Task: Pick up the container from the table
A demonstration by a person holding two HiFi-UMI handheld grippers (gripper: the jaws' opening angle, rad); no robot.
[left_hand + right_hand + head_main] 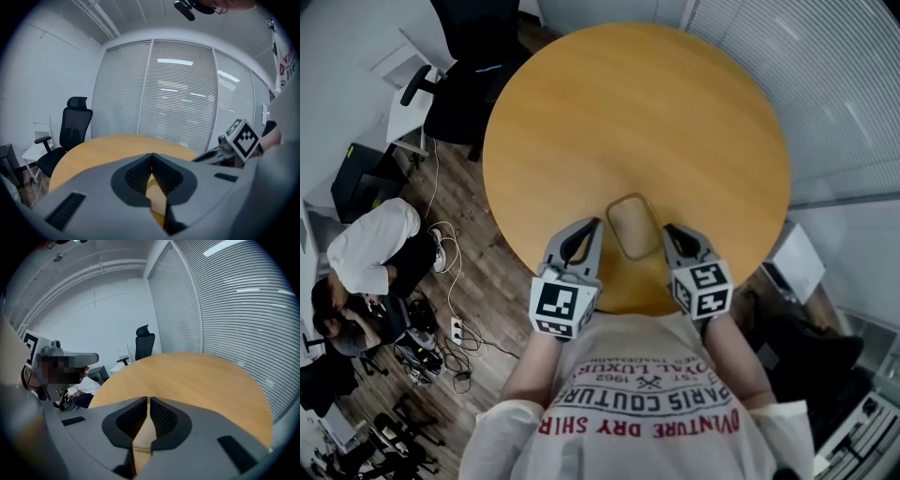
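A clear, rounded-rectangular container (633, 225) lies flat on the round wooden table (637, 122), close to its near edge. My left gripper (594, 225) sits just left of it and my right gripper (668, 231) just right of it, both apart from it. In the left gripper view the left gripper (151, 156) has its jaws closed tip to tip with nothing between them. The right gripper view shows the right gripper (147, 400) shut and empty too. The container is hidden in both gripper views.
A black office chair (473, 84) stands at the table's far left, beside a white side desk (408, 103). A person (370, 248) sits low at the left among cables on the wooden floor. Window blinds (825, 84) run along the right.
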